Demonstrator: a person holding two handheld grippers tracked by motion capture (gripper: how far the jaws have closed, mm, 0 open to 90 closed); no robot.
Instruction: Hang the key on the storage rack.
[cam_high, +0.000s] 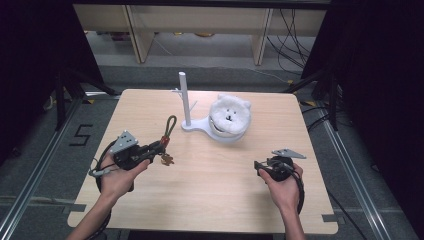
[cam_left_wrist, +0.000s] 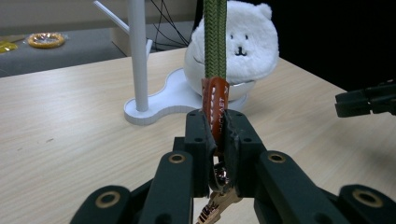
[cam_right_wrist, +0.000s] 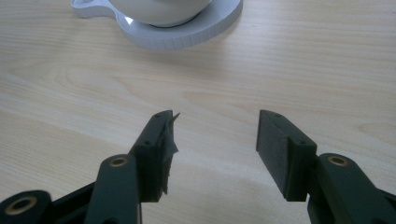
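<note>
A person at a wooden desk (cam_high: 210, 200) holds a gripper in each hand. The left gripper (cam_high: 156, 148), over the desk's left half and nearer its left edge than its middle, is clenched on a keychain (cam_high: 167, 136): in the left gripper view its black jaws pinch the orange leather tab (cam_left_wrist: 215, 105) stitched in white, with the green cord loop (cam_left_wrist: 215, 37) rising out of the top of the frame and a small key (cam_left_wrist: 219, 198) with a metal ring hanging below the jaws. In the high view the cord loop points toward the far edge, and the key sits just above the wood beside the jaws.

The right gripper (cam_high: 257, 165) rests in the person's right hand (cam_high: 285, 187) over the desk's right half, toward the near edge, well apart from the keychain. Its jaws stand released and wide in the right gripper view, bare wood between them.

Near the middle of the far edge stands a white stand (cam_high: 186, 107), an upright pole with short pegs on a flat base. On the round end of that base sits a fluffy white bear toy (cam_high: 230, 116), its face toward the person.
</note>
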